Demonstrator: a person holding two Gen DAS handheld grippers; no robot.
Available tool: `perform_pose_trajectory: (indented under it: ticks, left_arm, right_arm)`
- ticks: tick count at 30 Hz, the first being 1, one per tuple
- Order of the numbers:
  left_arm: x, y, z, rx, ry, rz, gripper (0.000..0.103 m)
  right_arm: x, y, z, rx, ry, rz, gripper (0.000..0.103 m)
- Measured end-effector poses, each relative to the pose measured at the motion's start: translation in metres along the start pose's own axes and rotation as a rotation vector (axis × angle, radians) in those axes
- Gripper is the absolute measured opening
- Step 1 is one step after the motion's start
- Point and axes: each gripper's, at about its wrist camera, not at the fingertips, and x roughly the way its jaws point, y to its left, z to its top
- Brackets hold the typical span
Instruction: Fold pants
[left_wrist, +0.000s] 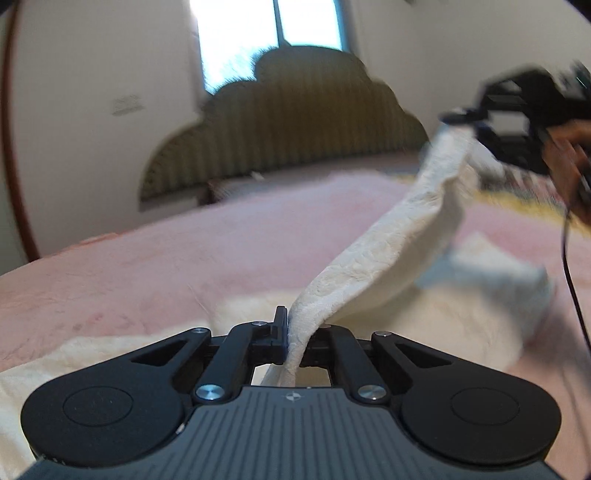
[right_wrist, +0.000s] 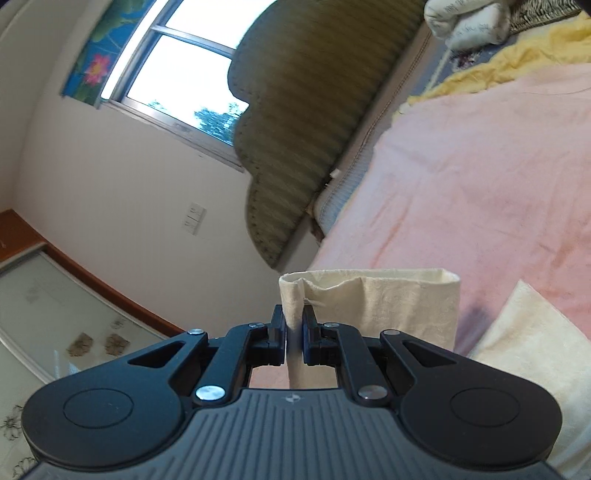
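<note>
Pinching cream pants (left_wrist: 388, 254) w/ left tongs (left_wrist: 295, 336), right tongs (right_wrist: 294, 328) clamped on hem, both lifted above pink bed (left_wrist: 184, 251)

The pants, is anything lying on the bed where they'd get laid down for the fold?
Nothing visible. Both tools, left and right, hold the cream pants raised over the pink blanket, bare there. The yellow cloth and pillow lie near the headboard.
</note>
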Motion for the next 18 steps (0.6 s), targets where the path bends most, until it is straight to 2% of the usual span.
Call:
perform_pose_trajectory:
  ticks: [2,3,5,6,7,8,10,13,18]
  left_arm:
    - [-0.009,0.008,0.004,-0.051,-0.067,0.025,0.011]
    - [-0.01,0.007,0.004,-0.045,-0.076,0.015,0.012]
    - [-0.006,-0.006,-0.002,0.051,-0.008,-0.037,0.011]
    - [-0.003,-0.013,-0.008,0.089,0.034,-0.073,0.011]
    - [0.0,-0.02,-0.016,0.112,0.074,-0.11,0.013]
    - [0.004,-0.026,-0.024,0.129,0.119,-0.149,0.013]
    - [0.005,-0.036,-0.034,0.162,0.156,-0.181,0.013]
    - [0.006,-0.038,-0.036,0.187,0.155,-0.181,0.012]
    - [0.002,-0.034,-0.036,0.193,0.149,-0.19,0.012]
  right_arm:
    - [-0.016,0.016,0.0,-0.094,-0.066,0.104,0.009]
    - [-0.025,0.022,0.0,-0.141,-0.098,0.148,0.009]
    - [-0.045,0.02,-0.005,-0.2,-0.145,0.196,0.009]
    - [-0.052,0.012,-0.007,-0.201,-0.148,0.163,0.009]
    - [-0.058,-0.002,-0.009,-0.172,-0.131,0.077,0.009]
    - [-0.061,-0.018,-0.012,-0.127,-0.115,-0.005,0.009]
    - [-0.073,-0.064,-0.022,0.015,-0.09,-0.153,0.009]
    - [-0.09,-0.107,-0.041,0.149,-0.087,-0.22,0.009]
    - [-0.091,-0.096,-0.04,0.084,-0.069,-0.247,0.009]
